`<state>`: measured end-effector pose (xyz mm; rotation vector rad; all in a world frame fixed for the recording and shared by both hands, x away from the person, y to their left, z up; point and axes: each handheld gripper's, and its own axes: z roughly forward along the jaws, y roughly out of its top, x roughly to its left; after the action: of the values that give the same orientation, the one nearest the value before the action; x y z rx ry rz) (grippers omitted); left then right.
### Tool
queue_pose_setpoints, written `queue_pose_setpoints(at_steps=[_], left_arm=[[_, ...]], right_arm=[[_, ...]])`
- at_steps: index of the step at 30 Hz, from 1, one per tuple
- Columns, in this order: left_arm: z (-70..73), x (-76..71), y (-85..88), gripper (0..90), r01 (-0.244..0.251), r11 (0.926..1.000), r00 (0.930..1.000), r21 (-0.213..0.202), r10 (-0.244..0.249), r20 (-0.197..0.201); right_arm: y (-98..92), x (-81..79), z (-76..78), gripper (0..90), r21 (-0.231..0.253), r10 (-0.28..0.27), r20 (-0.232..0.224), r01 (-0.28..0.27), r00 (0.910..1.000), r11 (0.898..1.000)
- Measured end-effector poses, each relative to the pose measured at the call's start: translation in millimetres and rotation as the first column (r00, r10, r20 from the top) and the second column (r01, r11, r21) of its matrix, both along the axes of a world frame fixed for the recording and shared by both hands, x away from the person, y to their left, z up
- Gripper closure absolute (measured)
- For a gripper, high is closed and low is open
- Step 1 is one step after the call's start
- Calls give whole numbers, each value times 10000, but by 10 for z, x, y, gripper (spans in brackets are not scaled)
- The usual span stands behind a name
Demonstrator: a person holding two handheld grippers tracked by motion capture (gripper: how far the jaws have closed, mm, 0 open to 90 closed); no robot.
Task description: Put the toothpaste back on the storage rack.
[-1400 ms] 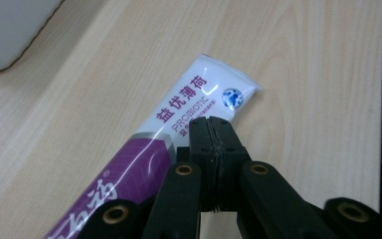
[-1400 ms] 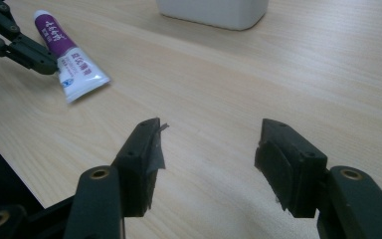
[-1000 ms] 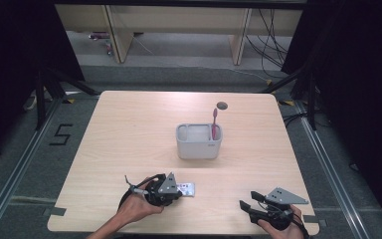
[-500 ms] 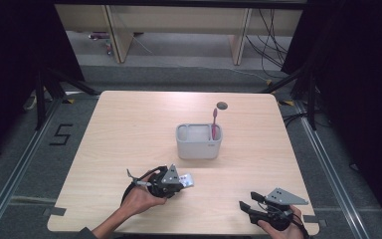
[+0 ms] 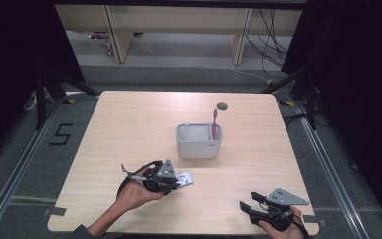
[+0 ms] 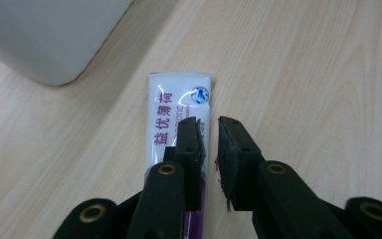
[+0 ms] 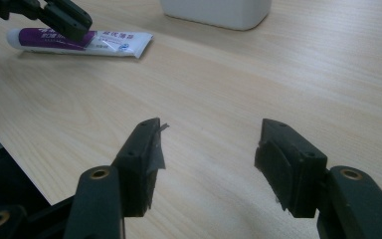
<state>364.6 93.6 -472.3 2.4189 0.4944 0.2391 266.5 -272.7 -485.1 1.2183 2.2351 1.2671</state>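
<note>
Your left gripper (image 6: 208, 137) has lifted, its jaws just parting above the white-and-purple plastic toothpaste tube (image 6: 178, 115). Your right gripper (image 7: 209, 149) rests with jaws spread, empty.

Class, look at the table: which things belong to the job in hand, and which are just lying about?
In the job:
- toothpaste tube, lying flat on the table, under the left gripper, whose jaws have just been opening
- grey holder, close beyond the tube

Lying about or idle:
- pink toothbrush, standing in the holder
- right gripper, open, nothing between its jaws
</note>
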Motion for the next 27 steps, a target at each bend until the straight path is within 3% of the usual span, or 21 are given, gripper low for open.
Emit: queue_pose_setpoints(at_steps=[3,4,5,10,13,18,19,20,23,26,27], left_arm=[[72,13,78,703,-11,9997,9996,250,18,-286],[78,10,91,693,-216,9998,9993,53,217,-318],[111,26,135,677,-140,9994,9990,314,154,-422],[111,42,206,581,-419,9982,9942,429,459,-970],[97,70,221,541,-427,9967,9931,695,499,-1063],[57,67,212,519,-527,9941,9887,953,653,-1351],[61,85,221,513,-281,9914,9902,1277,450,-1320],[42,72,206,513,-501,9923,9886,1136,654,-1355],[27,82,194,516,-149,9832,9880,1820,425,-1485],[17,106,181,509,-218,9826,9865,1847,511,-1554],[16,107,174,514,-355,9830,9844,1803,655,-1635]], right_arm=[[0,1,-2,432,-12,1,14,-1,10000,10000],[1,1,-4,432,-28,-45,85,45,10000,10000],[1,2,-4,432,-29,-46,87,46,10000,10000],[7,1,-5,432,-25,-63,100,63,9999,10000],[10,1,-6,432,-22,-38,47,38,10000,10000],[17,-1,-7,432,-34,-39,14,39,10000,10000],[23,3,-13,432,74,28,2,-28,10000,10000],[26,2,-13,432,85,33,-23,-33,10000,10000],[25,0,-9,432,14,50,-51,-50,10000,10000],[30,6,-14,432,82,59,42,-59,10000,9999],[40,-10,-7,432,151,-20,-263,24,9997,9999]])
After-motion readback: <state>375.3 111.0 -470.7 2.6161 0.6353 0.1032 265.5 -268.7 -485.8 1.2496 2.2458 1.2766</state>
